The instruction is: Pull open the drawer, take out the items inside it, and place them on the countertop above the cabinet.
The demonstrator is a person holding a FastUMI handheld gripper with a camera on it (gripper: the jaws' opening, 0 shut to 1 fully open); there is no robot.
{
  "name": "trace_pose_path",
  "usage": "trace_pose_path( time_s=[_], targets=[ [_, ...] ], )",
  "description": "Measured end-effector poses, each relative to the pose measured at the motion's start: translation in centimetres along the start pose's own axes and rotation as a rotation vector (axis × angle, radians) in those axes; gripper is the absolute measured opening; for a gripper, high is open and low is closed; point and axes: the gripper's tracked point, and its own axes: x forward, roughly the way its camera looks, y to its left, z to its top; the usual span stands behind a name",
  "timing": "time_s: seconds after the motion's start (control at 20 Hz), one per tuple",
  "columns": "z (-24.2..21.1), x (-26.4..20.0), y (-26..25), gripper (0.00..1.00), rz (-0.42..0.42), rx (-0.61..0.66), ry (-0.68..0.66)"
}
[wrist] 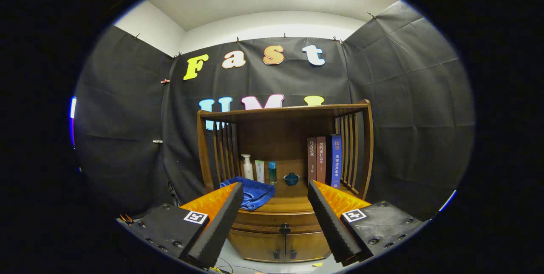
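A brown wooden cabinet (pixel 280 244) stands ahead of me against the booth's wall. Its drawer (pixel 272 219) sits closed under the countertop (pixel 293 201), with a small dark knob (pixel 284 228) at its middle. My gripper (pixel 275 189) is open, fingers spread wide, held well back from the cabinet. The knob shows between the fingers and lower than their tips. Nothing is between the fingers. What lies inside the drawer is hidden.
A folded blue towel (pixel 255 193) lies on the countertop's left. Behind it stand a white bottle (pixel 247 167), two small tubes (pixel 265 171) and a dark blue lidded cup (pixel 291 178). Three books (pixel 325 160) stand at the right. Slatted sides and a top shelf (pixel 280 112) enclose the countertop. Two lower doors (pixel 280 246) are shut.
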Motion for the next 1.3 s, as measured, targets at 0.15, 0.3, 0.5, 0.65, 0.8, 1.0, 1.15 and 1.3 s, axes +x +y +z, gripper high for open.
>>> trace_pose_path(
  time_s=[0.15, 0.3, 0.5, 0.65, 0.8, 1.0, 1.15, 1.3],
  targets=[
    [-0.1, 0.0, -0.2, 0.99, -0.003, -0.002, 0.002],
    [-0.3, 0.2, -0.2, 0.99, -0.003, -0.002, 0.010],
    [-0.9, 0.6, -0.2, 0.99, -0.004, -0.002, 0.020],
    [-2.0, 1.2, -0.4, 0.99, -0.003, 0.000, 0.041],
    [-3.6, 2.2, -0.8, 0.99, -0.009, 0.004, 0.071],
    [-6.6, 4.5, -1.3, 0.99, -0.018, 0.004, 0.116],
    [-9.4, 6.3, -1.6, 0.99, -0.018, 0.017, 0.162],
    [-12.9, 8.5, -2.0, 0.99, -0.018, 0.044, 0.210]
  ],
)
